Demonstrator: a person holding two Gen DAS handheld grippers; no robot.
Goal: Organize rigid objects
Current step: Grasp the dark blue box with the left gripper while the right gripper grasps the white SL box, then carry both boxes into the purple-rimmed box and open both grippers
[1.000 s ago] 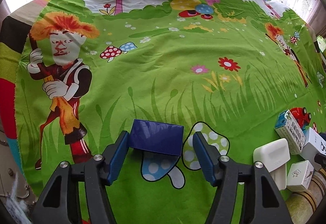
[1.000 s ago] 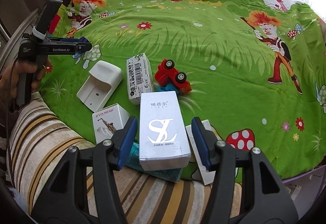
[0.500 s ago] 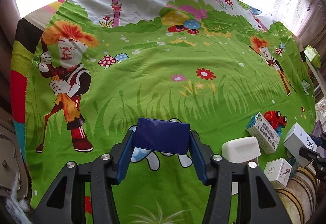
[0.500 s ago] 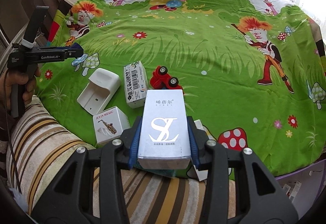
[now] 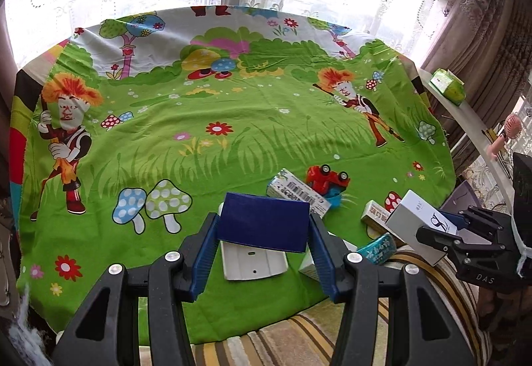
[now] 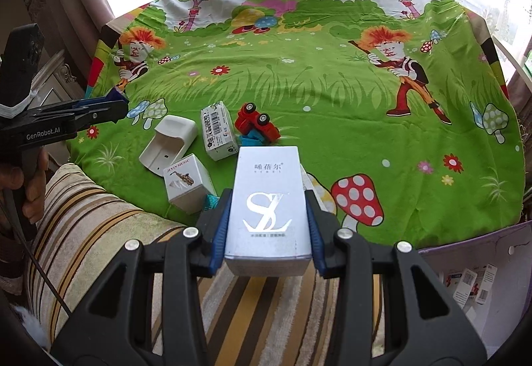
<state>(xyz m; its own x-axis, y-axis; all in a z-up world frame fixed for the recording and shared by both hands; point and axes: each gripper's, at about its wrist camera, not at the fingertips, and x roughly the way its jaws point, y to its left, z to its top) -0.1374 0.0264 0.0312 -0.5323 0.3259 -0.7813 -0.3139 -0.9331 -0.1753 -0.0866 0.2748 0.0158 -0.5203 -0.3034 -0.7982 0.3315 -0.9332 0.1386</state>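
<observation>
Two boxes are now held, one in each gripper. The left gripper (image 5: 262, 229) has just squeezed shut on the dark blue box (image 5: 264, 222) and lifted it off the green cartoon cloth (image 5: 232, 119). The right gripper (image 6: 267, 219) has just closed on the silver SL box (image 6: 267, 203) and raised it too. Both boxes hang in the air above the pile, where the red toy car (image 6: 256, 123), the barcode box (image 6: 217, 133) and the white plastic holder (image 6: 168, 143) lie close together. I think both boxes are ready to be carried to a tidy spot.
</observation>
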